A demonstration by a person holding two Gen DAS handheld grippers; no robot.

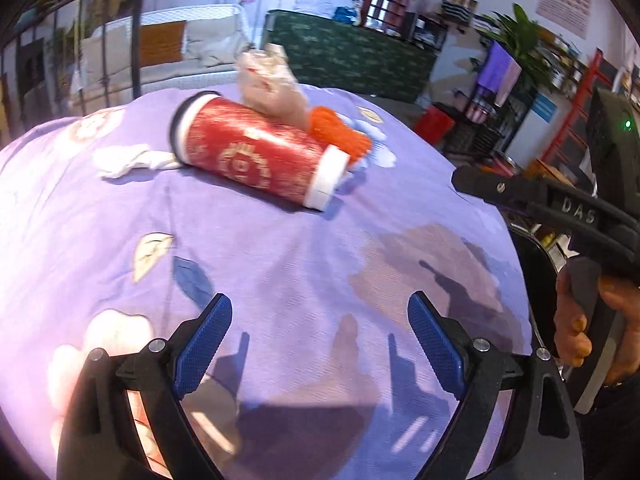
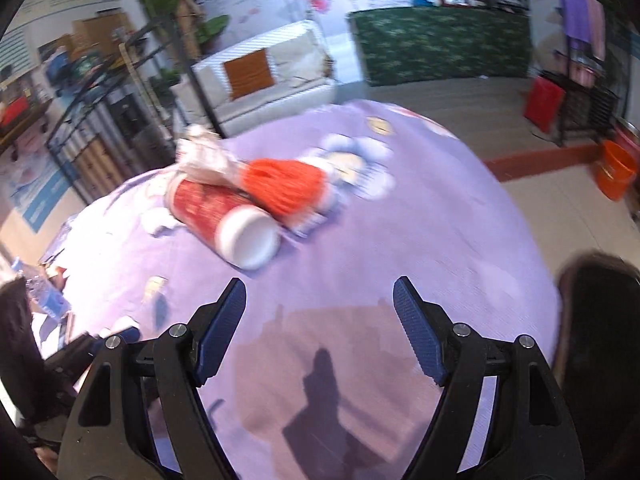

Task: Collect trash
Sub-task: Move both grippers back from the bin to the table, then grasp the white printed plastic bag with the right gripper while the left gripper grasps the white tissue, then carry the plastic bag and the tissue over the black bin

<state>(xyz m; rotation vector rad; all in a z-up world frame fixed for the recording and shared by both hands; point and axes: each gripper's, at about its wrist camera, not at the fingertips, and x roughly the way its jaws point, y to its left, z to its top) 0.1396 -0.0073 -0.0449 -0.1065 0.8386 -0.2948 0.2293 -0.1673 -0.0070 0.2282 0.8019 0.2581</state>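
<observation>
A red paper cup [image 1: 256, 152] [image 2: 212, 208] lies on its side on the purple flowered tablecloth [image 1: 280, 260] [image 2: 440, 220]. A crumpled beige wrapper [image 1: 268, 80] [image 2: 204, 156] rests against the cup's far side. Next to it sits an orange fuzzy piece [image 1: 340, 132] [image 2: 284, 184], and a white tissue [image 1: 128, 160] [image 2: 160, 222] lies by the cup's rim. My left gripper [image 1: 320, 308] hangs open over bare cloth, short of the cup. My right gripper [image 2: 320, 292] is open too, with nothing between its fingers, and the cup's white base is just ahead to the left.
A hand [image 1: 580, 320] holds the right tool at the table's right edge. A water bottle [image 2: 40, 288] lies at the left edge. Beyond the table are a white sofa [image 2: 272, 76], a green counter [image 1: 352, 60], an orange bucket [image 2: 616, 168] and a red bin [image 2: 544, 100].
</observation>
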